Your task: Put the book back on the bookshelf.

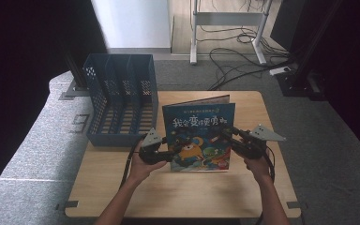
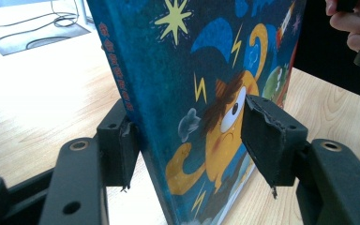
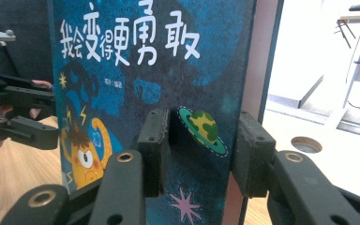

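A blue children's book (image 1: 199, 136) with white Chinese title characters and an orange cartoon creature stands upright on the wooden table (image 1: 183, 197), its covers slightly apart. My left gripper (image 1: 171, 154) holds its lower left edge. In the left gripper view the book (image 2: 206, 70) runs slantwise between the jaws of the left gripper (image 2: 187, 140), one pad behind the spine and one on the front cover. My right gripper (image 1: 227, 134) holds the right edge. In the right gripper view the right gripper (image 3: 201, 150) has one pad on the front of the book (image 3: 168, 70) and the other behind it.
A blue slotted file rack (image 1: 122, 93) stands at the table's back left, close to the book. Cables and a white desk frame (image 1: 229, 28) lie on the floor beyond. The right gripper view has a round hole (image 3: 306, 144) in the tabletop.
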{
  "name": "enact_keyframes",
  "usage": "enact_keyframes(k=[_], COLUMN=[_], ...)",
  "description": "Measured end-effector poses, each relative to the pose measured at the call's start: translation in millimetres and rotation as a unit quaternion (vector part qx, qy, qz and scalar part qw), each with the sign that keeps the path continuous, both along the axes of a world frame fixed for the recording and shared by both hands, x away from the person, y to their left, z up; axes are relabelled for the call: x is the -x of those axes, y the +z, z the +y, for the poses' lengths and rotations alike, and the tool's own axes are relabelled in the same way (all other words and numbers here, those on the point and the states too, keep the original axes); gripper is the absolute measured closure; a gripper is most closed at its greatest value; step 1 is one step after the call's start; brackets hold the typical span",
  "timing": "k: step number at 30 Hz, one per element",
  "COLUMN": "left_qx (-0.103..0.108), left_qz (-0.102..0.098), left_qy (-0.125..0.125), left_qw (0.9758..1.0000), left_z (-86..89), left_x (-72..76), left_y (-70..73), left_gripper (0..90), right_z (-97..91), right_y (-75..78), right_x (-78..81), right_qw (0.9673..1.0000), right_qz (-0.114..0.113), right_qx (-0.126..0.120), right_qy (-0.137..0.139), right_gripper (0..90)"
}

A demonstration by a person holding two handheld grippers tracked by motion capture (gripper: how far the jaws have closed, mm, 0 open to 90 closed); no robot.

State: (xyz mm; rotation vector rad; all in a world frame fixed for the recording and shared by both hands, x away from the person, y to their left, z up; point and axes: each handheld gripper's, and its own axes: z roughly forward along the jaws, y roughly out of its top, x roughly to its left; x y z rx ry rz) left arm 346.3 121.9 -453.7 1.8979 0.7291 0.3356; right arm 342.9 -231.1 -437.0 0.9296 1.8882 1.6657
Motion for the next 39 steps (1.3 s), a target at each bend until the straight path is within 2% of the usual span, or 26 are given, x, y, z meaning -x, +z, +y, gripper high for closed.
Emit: enact_keyframes(k=[10,16,18,27,32,39], left_qx=[0.013,0.019,0.023,0.007,0.01,0.019], left_qz=[-0.015,-0.029,-0.031,-0.048,-0.059,-0.064], left_qy=[-0.011,-0.006,-0.003,-0.004,-0.013,-0.027], left_qw=[0.9997,0.9994,0.9992,0.9988,0.9981,0.9974], left_z=[-4.1,-7.4,-7.6,-9.3,-7.5,-1.4], left_x=[5.3,8.8,9.4,13.7,17.2,22.2], left_y=[7.0,10.8,11.7,14.0,15.4,17.2], left_gripper=[41.3,46.1,51.7,57.3,60.3,66.4], right_z=[-5.4,-5.9,-6.1,-5.6,-2.7,6.1], right_y=[-3.8,-5.3,-6.4,-8.7,-8.9,-8.4], right_x=[4.2,4.9,5.1,5.3,4.2,0.8], right_qw=[0.9999,0.9999,0.9999,0.9996,0.9995,0.9993], right_qz=[-0.005,-0.009,-0.013,-0.024,-0.027,-0.029], right_qx=[-0.004,0.003,0.004,0.006,0.007,0.012], right_qy=[0.01,0.01,0.01,0.011,0.013,0.02], right_gripper=[61.6,60.0,59.2,57.7,56.3,52.2])
